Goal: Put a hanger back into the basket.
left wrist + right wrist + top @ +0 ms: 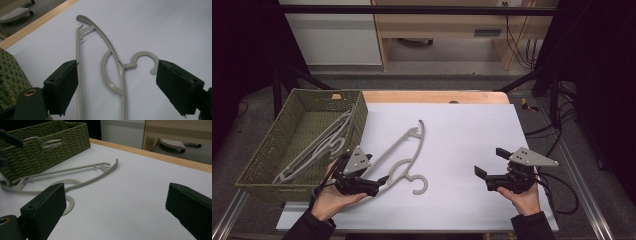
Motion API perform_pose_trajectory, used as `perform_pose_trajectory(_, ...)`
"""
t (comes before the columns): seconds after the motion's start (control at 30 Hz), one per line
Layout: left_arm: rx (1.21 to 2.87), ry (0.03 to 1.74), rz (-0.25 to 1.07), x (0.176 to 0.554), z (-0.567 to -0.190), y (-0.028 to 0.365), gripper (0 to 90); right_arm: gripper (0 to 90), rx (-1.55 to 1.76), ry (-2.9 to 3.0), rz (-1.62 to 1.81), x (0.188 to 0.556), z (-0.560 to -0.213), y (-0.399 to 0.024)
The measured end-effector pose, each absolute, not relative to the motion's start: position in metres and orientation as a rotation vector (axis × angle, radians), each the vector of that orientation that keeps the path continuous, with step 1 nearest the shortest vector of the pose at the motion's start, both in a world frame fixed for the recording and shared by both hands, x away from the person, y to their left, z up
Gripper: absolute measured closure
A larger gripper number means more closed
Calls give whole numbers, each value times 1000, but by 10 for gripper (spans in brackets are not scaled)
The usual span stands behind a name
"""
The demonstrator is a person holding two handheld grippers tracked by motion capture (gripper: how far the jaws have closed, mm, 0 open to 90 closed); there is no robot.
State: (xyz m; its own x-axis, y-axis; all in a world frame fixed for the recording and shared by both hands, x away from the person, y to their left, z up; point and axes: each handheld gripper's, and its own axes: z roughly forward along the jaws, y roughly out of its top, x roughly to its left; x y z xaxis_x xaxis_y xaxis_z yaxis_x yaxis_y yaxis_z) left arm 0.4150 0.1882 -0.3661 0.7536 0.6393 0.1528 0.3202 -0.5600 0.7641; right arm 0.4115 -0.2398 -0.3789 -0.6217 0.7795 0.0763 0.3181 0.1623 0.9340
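Nearest the person, at about 7 o'clock on the white counter (pixel 452 130), the left gripper (pixel 379 182) lies low in the left hand (pixel 332 197), its fingers (pixel 62 87) spread wide and pressing on nothing, with the grey hanger (pixel 404 155) lying flat between them in the left gripper view. There the hanger's straight bar runs just beside the left-hand finger, while its hook (pixel 145 60) curls close to the right-hand one; whether either touches cannot be told. At about 5 o'clock, well apart from the hanger, the right gripper (pixel 489 162) sits in the right hand (pixel 527 197) with its fingers (pixel 45 212) also spread and bare counter between them. The hanger stretches from beside the left gripper up toward 12 o'clock, nothing lying on top of it. Just beside it, at 9 to 10 o'clock, the woven green basket (pixel 359 117) stands at the counter's left edge, more grey hangers (pixel 319 145) lying in it. Beyond, at 12 o'clock, the counter's wooden edge (pixel 437 96) shows, then floor and furniture.
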Motion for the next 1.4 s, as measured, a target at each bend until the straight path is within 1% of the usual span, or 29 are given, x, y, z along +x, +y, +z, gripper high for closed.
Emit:
perform_pose_trajectory(0.27,2217,704,509,420,-375,170,186,34,1045,2014,1456,411,-379,-241)
perform_pose_trajectory(0.43,2282,709,451,430,-384,159,225,35,1045,2018,1450,411,-380,-241)
perform_pose_trajectory(0.53,2316,715,443,434,-386,155,250,35,1041,2019,1452,411,-380,-241)
perform_pose_trajectory(0.57,2355,719,431,440,-389,150,261,35,1039,2020,1452,411,-380,-242)
perform_pose_trajectory(0.73,2385,735,412,447,-397,143,315,36,1039,2022,1451,411,-381,-242)
perform_pose_trajectory(0.83,2463,734,409,454,-404,137,350,36,1046,2021,1455,411,-381,-242)
perform_pose_trajectory(1.07,2544,752,382,462,-421,128,435,36,1046,2033,1452,412,-381,-241)
perform_pose_trajectory(1.1,2576,760,371,466,-426,126,452,36,1044,2035,1452,412,-382,-241)
perform_pose_trajectory(1.37,2635,768,356,472,-440,121,569,36,1048,2032,1458,412,-381,-241)
perform_pose_trajectory(1.4,2638,768,356,473,-441,120,569,36,1048,2032,1458,412,-381,-241)
